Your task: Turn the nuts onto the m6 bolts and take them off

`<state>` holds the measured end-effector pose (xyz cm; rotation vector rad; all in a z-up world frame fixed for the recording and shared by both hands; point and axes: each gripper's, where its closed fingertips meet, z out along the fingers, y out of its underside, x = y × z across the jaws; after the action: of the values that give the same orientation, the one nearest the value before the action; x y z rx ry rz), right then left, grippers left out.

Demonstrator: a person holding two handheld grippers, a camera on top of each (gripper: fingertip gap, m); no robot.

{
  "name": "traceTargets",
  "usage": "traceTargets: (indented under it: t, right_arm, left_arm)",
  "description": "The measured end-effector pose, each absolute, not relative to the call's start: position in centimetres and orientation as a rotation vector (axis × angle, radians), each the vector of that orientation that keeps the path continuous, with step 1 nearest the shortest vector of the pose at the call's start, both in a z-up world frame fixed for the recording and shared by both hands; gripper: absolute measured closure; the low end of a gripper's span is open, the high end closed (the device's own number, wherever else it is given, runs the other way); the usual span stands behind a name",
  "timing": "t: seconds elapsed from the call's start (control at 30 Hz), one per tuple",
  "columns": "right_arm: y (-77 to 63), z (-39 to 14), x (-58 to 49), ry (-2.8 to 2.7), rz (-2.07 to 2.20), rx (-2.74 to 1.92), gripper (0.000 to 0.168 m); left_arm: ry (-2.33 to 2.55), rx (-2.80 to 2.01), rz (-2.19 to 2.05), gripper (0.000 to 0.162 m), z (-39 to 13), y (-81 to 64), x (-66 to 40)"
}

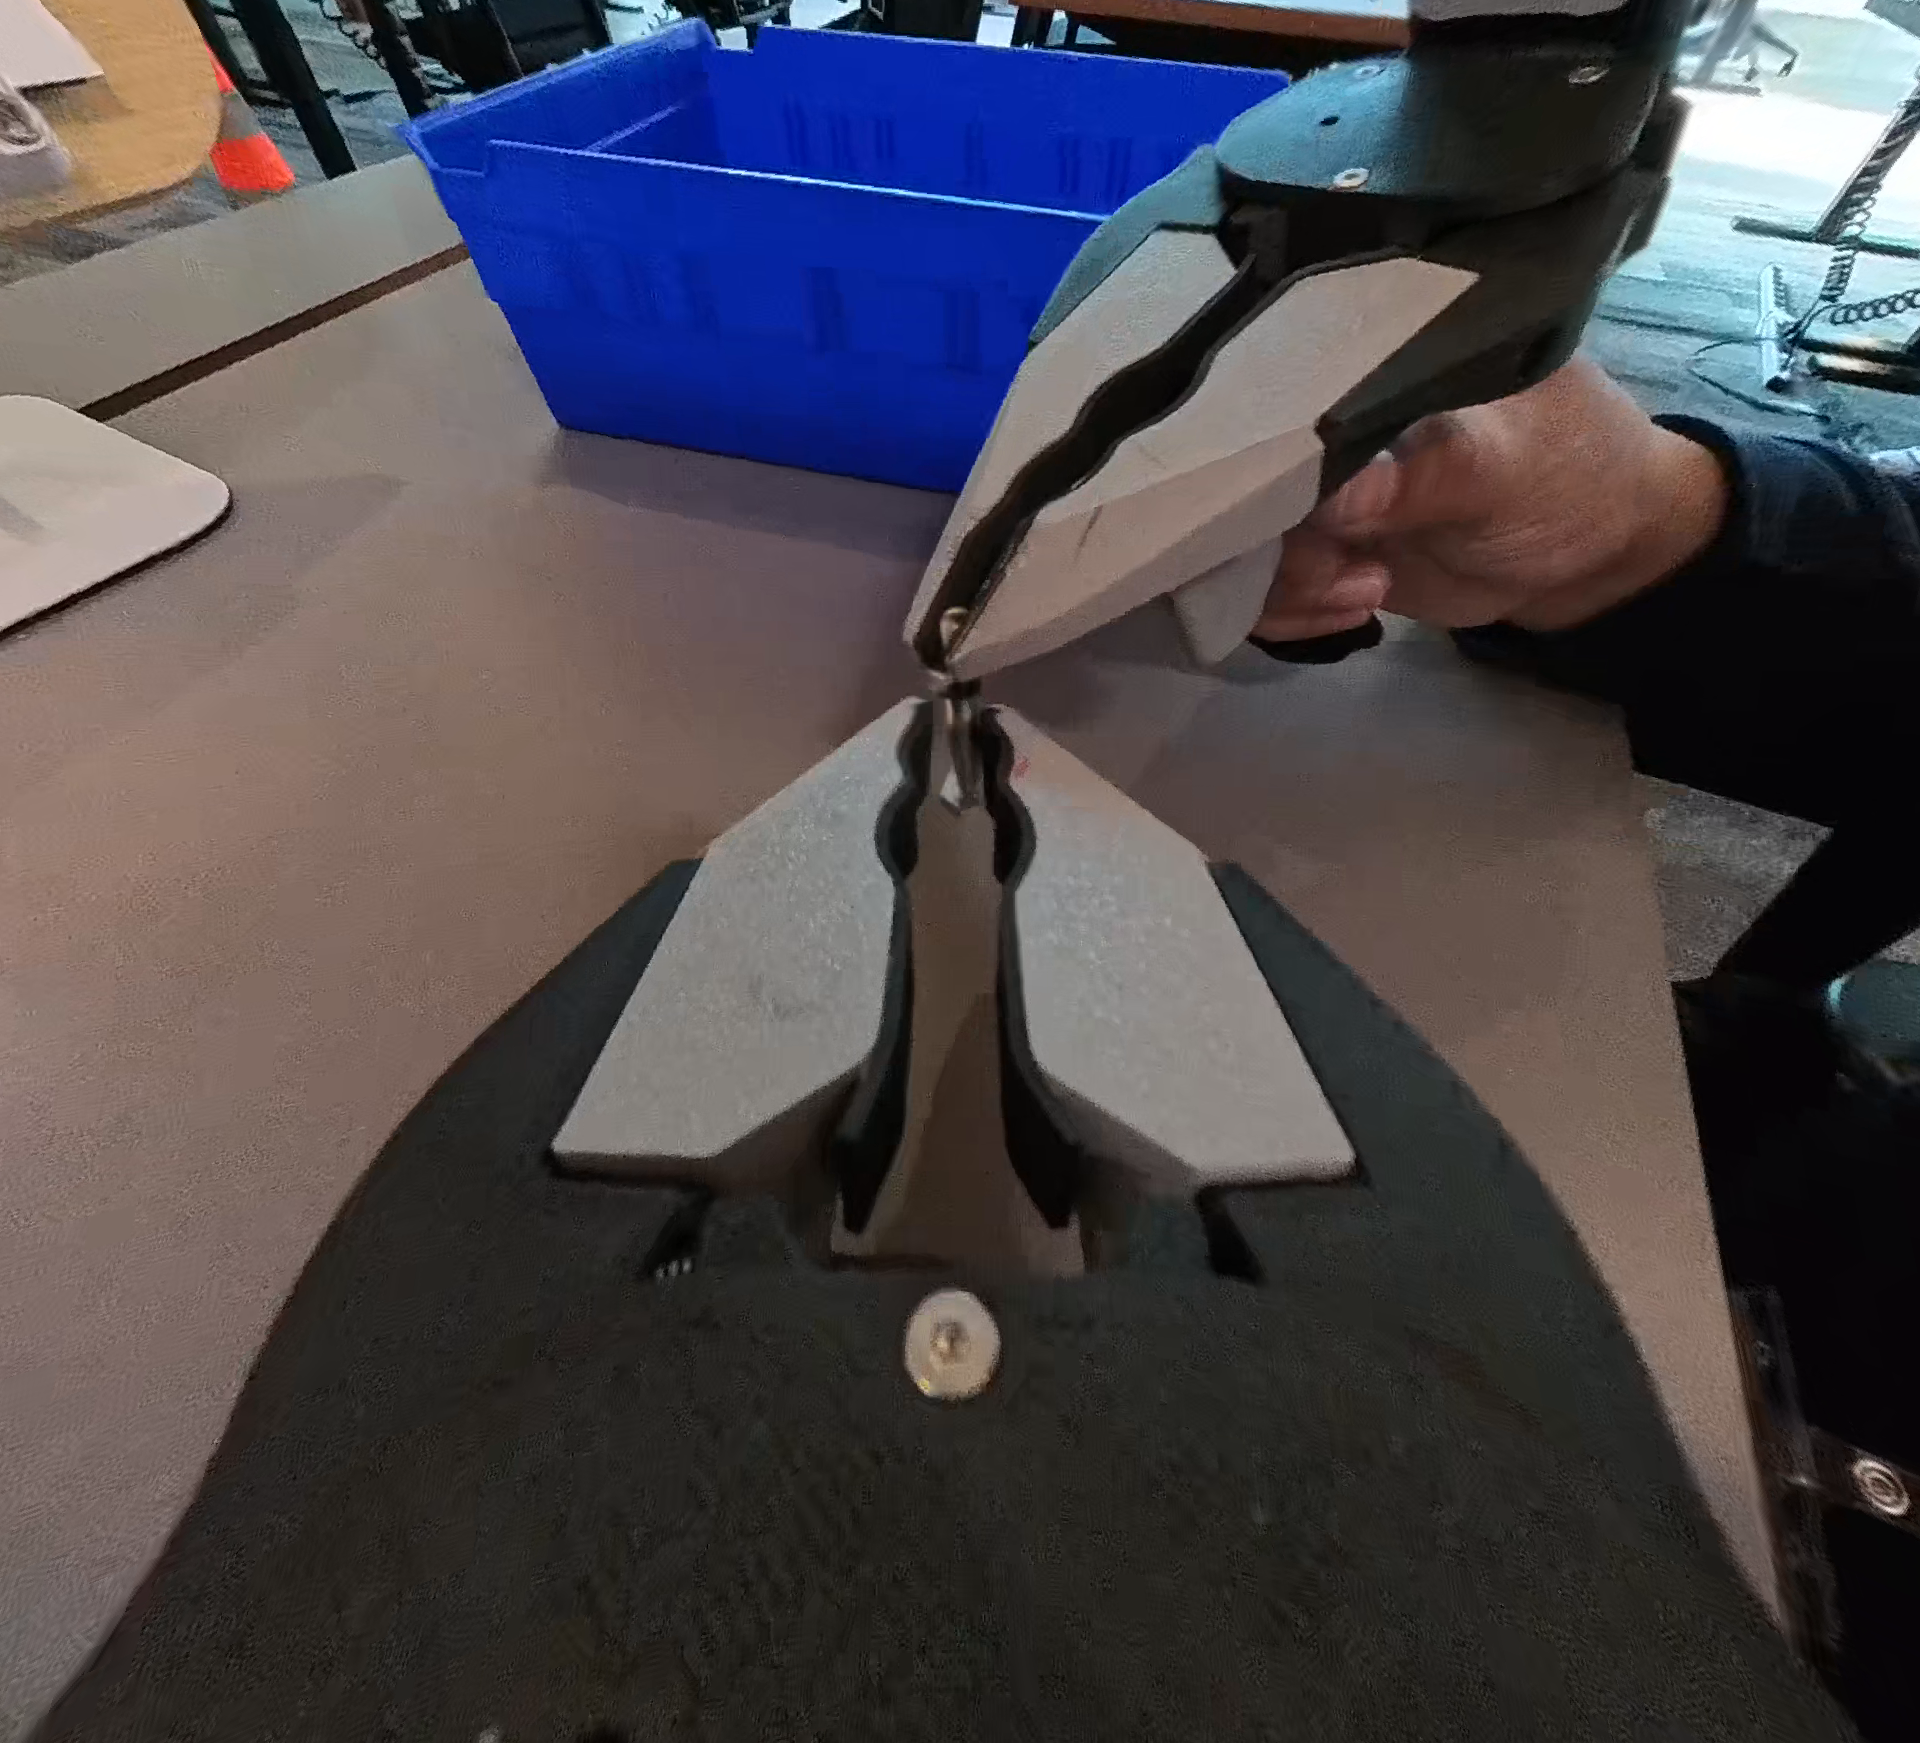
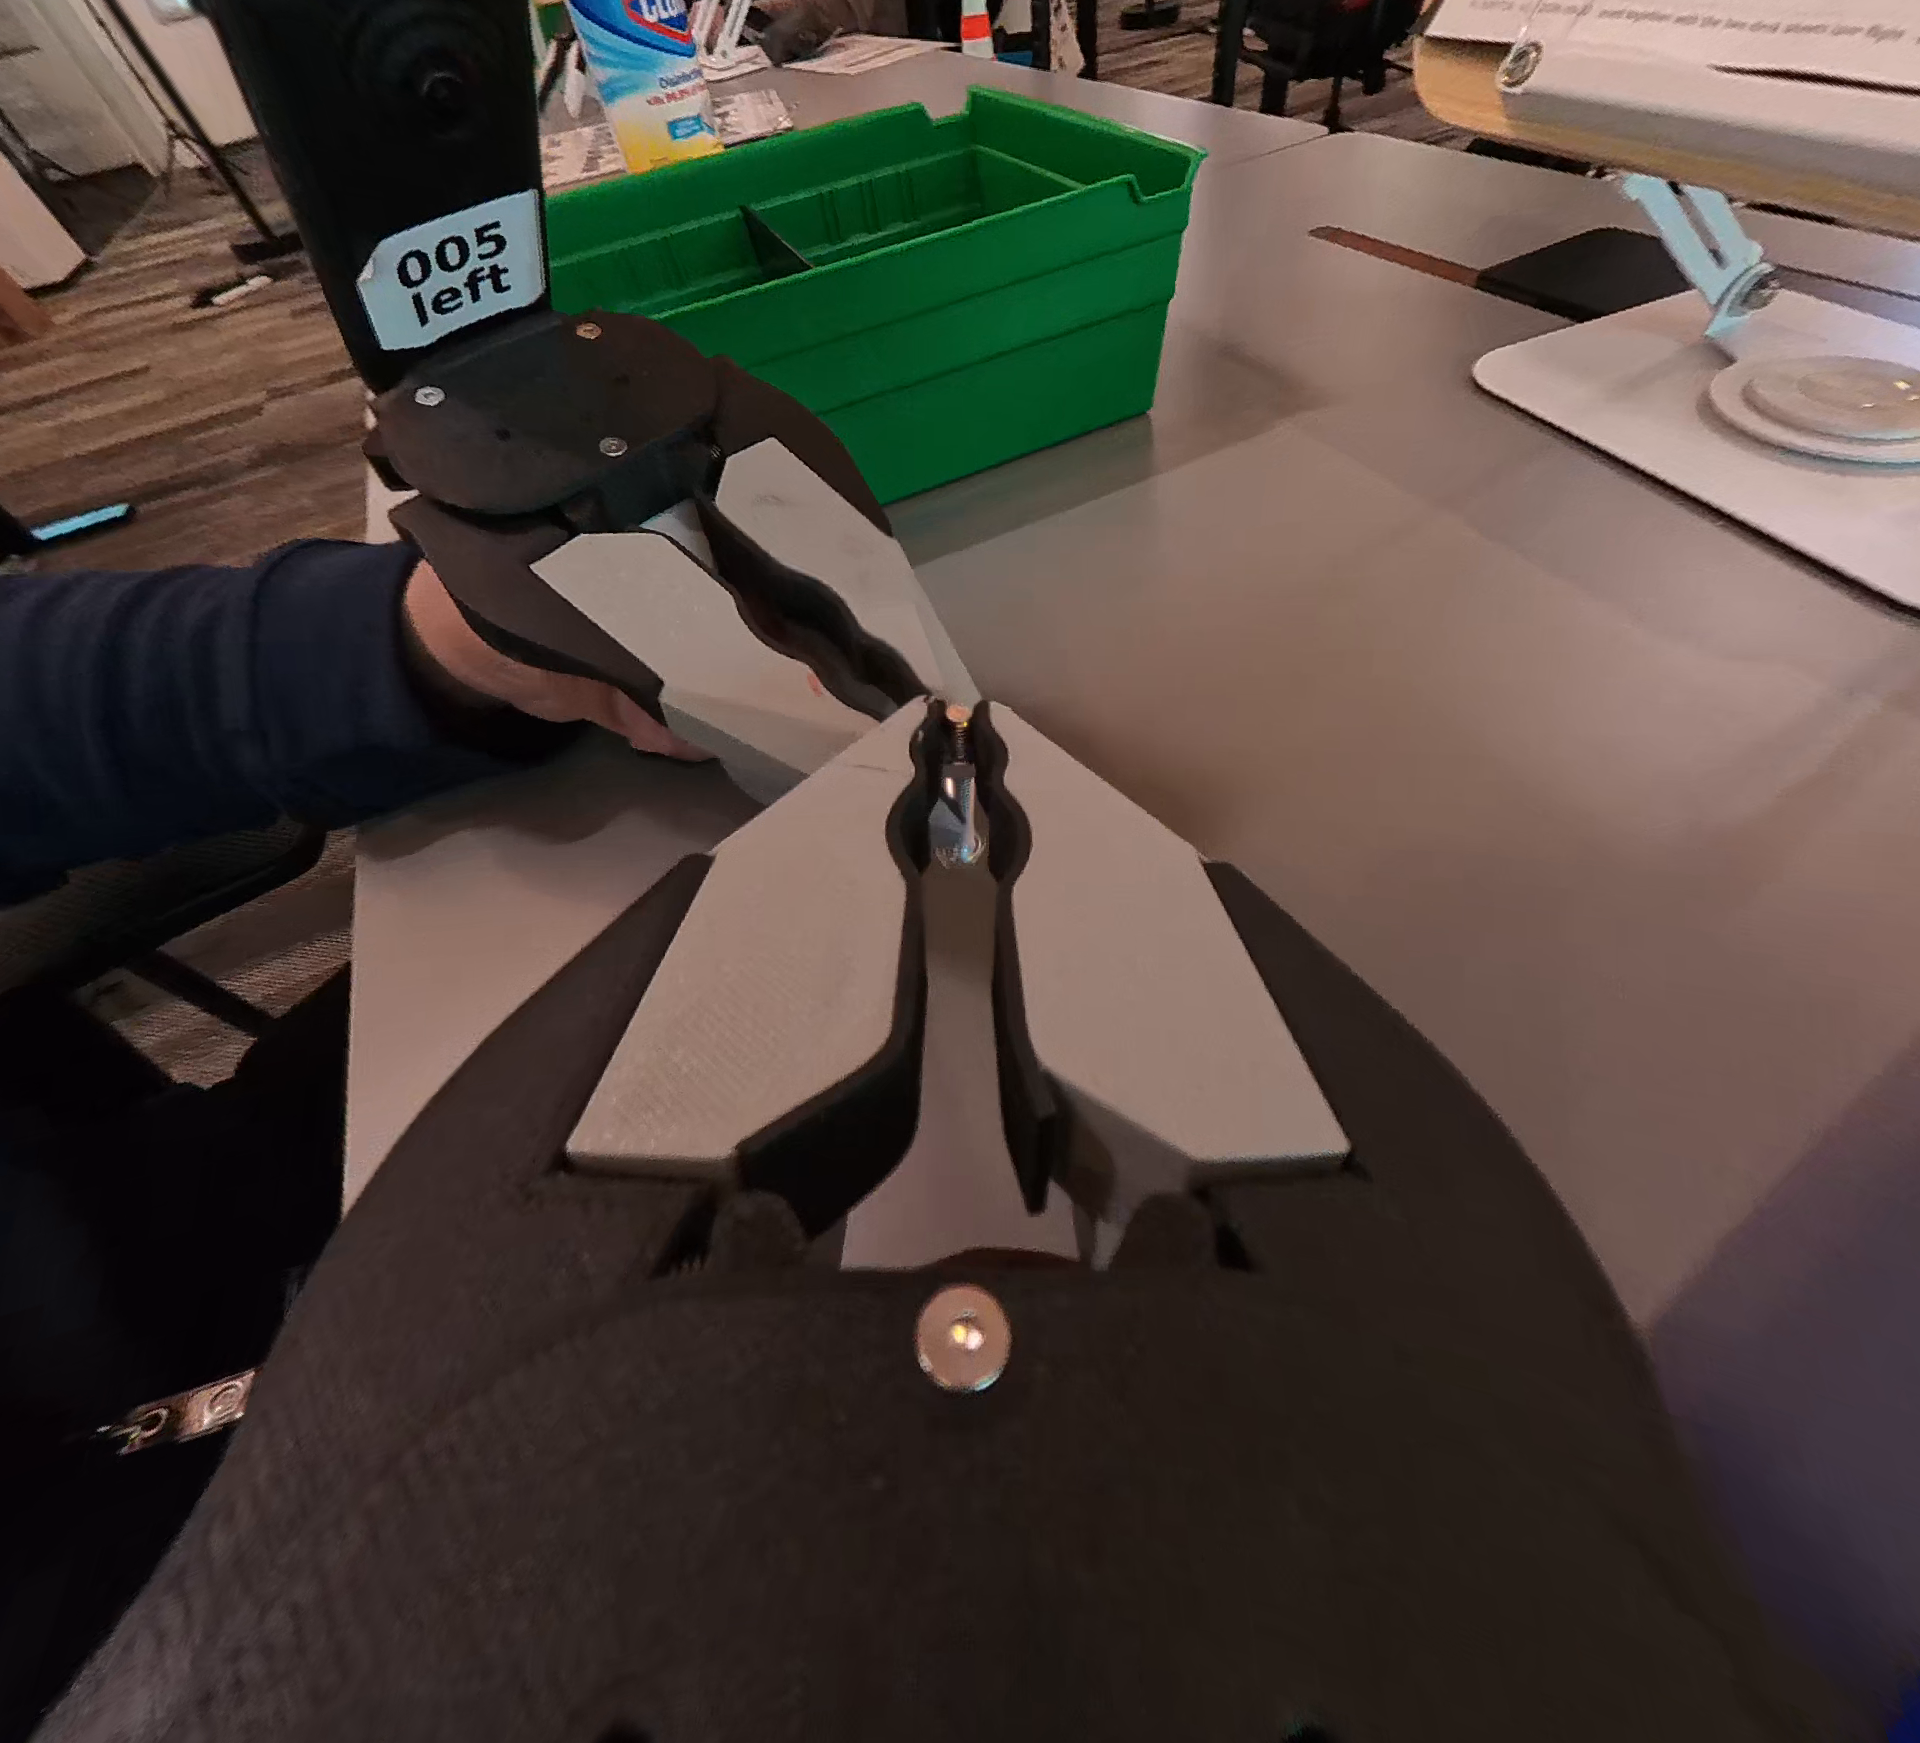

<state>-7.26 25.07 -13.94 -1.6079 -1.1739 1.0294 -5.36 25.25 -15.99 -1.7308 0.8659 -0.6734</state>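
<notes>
My right gripper [image 2: 956,719] is shut on a silver bolt [image 2: 958,800] that lies along its fingers, threaded end forward. My left gripper [image 1: 951,725] is shut on a small silver piece that looks like the nut [image 1: 956,763]. The two grippers meet tip to tip above the grey table [image 1: 468,706], the bolt's end against the nut. In the left wrist view the right gripper [image 1: 940,646] comes in from the upper right, held by a hand. In the right wrist view the left gripper [image 2: 920,701] comes in from the left. How far the nut sits on the thread is hidden.
A blue bin [image 1: 779,270] stands behind the meeting point in the left wrist view. A green bin with a divider [image 2: 935,311] stands at the back in the right wrist view, a cleaner container [image 2: 623,20] behind it. A sheet on a white stand [image 2: 1714,405] is at right. The grippers are tip to tip, or close to it.
</notes>
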Motion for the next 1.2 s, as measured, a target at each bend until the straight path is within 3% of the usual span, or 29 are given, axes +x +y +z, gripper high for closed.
traceTargets:
  t: [0.1, 0.17, 0.3, 0.43, 0.63, 0.77, 0.87, 1.03, 1.2]
  right_arm:
    - [25.7, -14.3, -7.0, -1.155, 0.99, -1.635, 0.166]
    - [26.1, -14.3, -6.6, -1.131, 0.97, -1.644, 0.166]
    - [26.6, -12.9, -5.4, -1.056, 0.942, -1.647, 0.166]
    - [26.2, -8.0, -2.5, -1.019, 0.86, -1.604, 0.166]
    - [33.8, -0.6, 10.7, -0.697, 0.446, -1.602, 0.166]
    - [39.8, -7.9, 17.6, -0.593, 0.267, -1.871, 0.164]
    - [40.6, -10.3, 19.2, -0.537, 0.3, -1.971, 0.143]
    - [38.2, -3.4, 16.2, -0.558, 0.503, -1.775, 0.137]
    - [32.2, -3.4, 4.6, -0.882, 0.814, -1.725, 0.124]
  left_arm:
    - [0.803, -1.756, -0.748, 0.137, -15.8, 25.6, -5.7]
    - [0.768, -1.749, -0.784, 0.134, -15.5, 25.7, -6.0]
    - [0.72, -1.73, -0.816, 0.132, -14.9, 25.9, -6.5]
    - [0.734, -1.727, -0.806, 0.133, -15.0, 25.8, -6.4]
    - [0.763, -1.736, -0.782, 0.134, -15.2, 25.5, -6.1]
    - [0.779, -1.739, -0.75, 0.136, -15.4, 25.5, -6.1]
    - [0.766, -1.737, -0.75, 0.136, -15.4, 25.6, -6.2]
    - [0.732, -1.754, -0.773, 0.137, -15.4, 25.9, -6.5]
    - [0.761, -1.752, -0.763, 0.136, -15.5, 25.7, -6.2]
